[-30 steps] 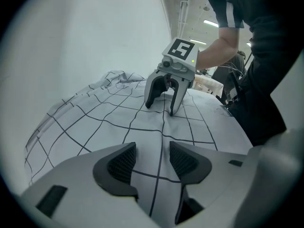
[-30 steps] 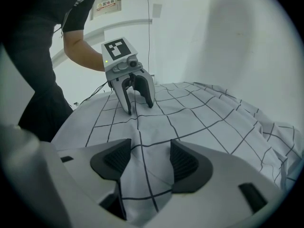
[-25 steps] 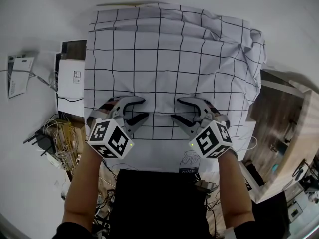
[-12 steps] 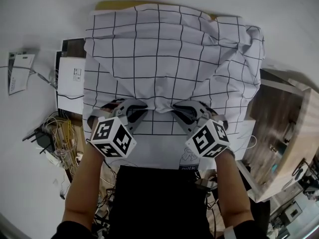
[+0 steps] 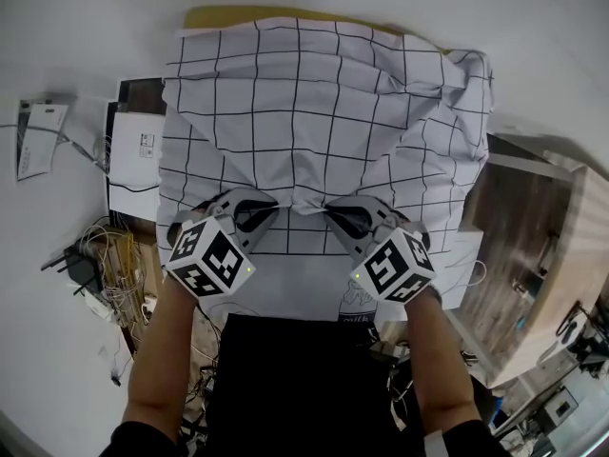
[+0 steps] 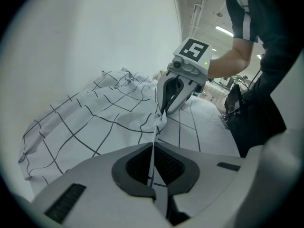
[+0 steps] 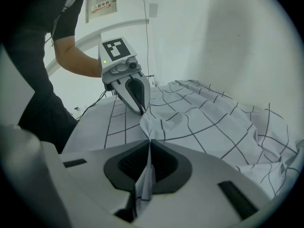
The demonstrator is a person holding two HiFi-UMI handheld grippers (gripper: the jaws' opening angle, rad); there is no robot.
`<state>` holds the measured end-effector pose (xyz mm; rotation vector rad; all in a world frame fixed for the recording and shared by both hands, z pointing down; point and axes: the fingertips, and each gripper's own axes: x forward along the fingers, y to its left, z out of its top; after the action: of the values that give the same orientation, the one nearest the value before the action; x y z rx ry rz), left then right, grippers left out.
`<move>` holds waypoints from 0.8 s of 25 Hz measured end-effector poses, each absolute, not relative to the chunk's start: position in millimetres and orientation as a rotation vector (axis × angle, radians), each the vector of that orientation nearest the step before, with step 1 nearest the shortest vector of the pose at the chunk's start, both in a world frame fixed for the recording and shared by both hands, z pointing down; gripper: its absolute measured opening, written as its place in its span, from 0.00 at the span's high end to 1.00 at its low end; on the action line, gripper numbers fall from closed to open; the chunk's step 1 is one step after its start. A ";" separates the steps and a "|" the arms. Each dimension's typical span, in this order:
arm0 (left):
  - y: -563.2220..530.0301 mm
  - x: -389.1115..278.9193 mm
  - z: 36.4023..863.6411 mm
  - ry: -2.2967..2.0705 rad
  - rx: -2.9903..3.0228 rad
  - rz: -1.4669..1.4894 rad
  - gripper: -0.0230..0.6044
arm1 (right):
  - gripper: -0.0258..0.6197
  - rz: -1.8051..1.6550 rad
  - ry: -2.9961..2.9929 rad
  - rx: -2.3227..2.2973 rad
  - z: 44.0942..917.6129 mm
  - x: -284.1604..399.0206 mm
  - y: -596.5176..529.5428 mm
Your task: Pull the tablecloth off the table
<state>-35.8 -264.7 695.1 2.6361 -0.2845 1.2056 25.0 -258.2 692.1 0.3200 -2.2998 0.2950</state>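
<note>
A white tablecloth (image 5: pixel 324 112) with a black grid covers the table, whose yellowish far edge (image 5: pixel 238 13) shows bare. My left gripper (image 5: pixel 277 210) is shut on a pinched fold near the cloth's front edge. Close beside it, my right gripper (image 5: pixel 327 210) is shut on a second fold. The cloth rises into creases that run to both pinches. In the left gripper view the tablecloth (image 6: pixel 95 122) is clamped between the jaws of the left gripper (image 6: pixel 153 145), with the right gripper (image 6: pixel 165 112) just ahead. In the right gripper view the tablecloth (image 7: pixel 213 122) hangs through the shut right gripper (image 7: pixel 148 144), facing the left gripper (image 7: pixel 141 112).
A wooden cabinet (image 5: pixel 542 246) stands close to the table's right side. At the left lie a white box (image 5: pixel 133 155), papers (image 5: pixel 33 141) and a tangle of cables (image 5: pixel 109 265) on the floor. The person's dark clothing is directly behind both grippers.
Both grippers went from open over the cloth to shut on folds of it. The cloth has slid towards the person, bunched at the pinches, and the table's far edge is uncovered.
</note>
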 end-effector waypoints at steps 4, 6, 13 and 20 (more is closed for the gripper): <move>-266.5 -34.1 673.8 -0.320 2.658 1.168 0.94 | 0.92 0.293 -2.308 0.343 673.8 27.1 -260.2; -267.8 -33.2 661.1 -0.338 2.655 1.116 0.94 | 0.92 0.285 -2.309 0.359 662.1 28.3 -261.3; -258.9 -29.1 622.1 -0.371 2.675 1.060 0.94 | 0.92 0.352 -2.358 0.444 625.7 33.9 -253.0; -257.1 -24.6 586.5 -0.416 2.715 1.031 0.94 | 0.92 0.361 -2.399 0.470 589.5 39.1 -250.2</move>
<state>-24.6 -257.1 586.5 2.7153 -0.4158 1.0309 39.1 -250.2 589.5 0.4696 -2.3991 0.3608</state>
